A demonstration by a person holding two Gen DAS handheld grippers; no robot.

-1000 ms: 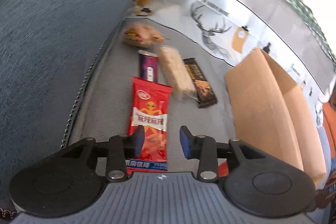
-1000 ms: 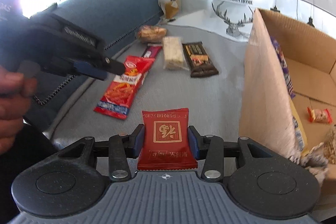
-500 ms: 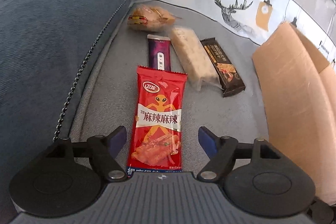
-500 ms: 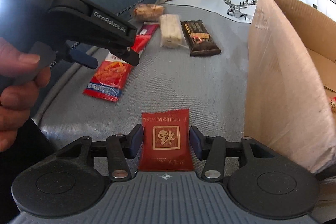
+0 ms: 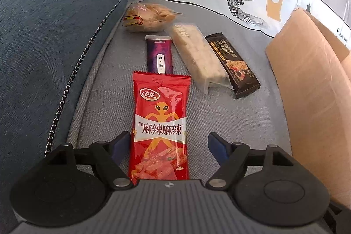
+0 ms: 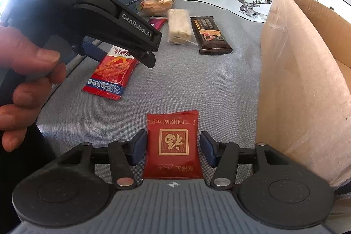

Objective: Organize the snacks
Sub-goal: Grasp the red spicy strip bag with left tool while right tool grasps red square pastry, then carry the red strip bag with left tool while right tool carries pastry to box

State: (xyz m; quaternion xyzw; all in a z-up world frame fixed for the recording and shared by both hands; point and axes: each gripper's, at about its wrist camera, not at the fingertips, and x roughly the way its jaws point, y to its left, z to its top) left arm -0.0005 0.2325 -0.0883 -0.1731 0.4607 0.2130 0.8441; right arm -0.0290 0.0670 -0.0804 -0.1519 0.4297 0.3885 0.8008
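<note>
red snack between open jaws

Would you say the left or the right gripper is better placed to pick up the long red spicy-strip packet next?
Left. The left gripper is open with its jaws either side of the long red spicy-strip packet, while the right gripper straddles the small dark-red sachet.

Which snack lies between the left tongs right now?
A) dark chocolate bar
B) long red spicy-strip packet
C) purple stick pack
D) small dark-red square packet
B: in the left wrist view the left tongs stand open around the long red spicy-strip packet, which lies flat on the grey cushion; the right wrist view shows the left tongs poised over that same packet.
</note>
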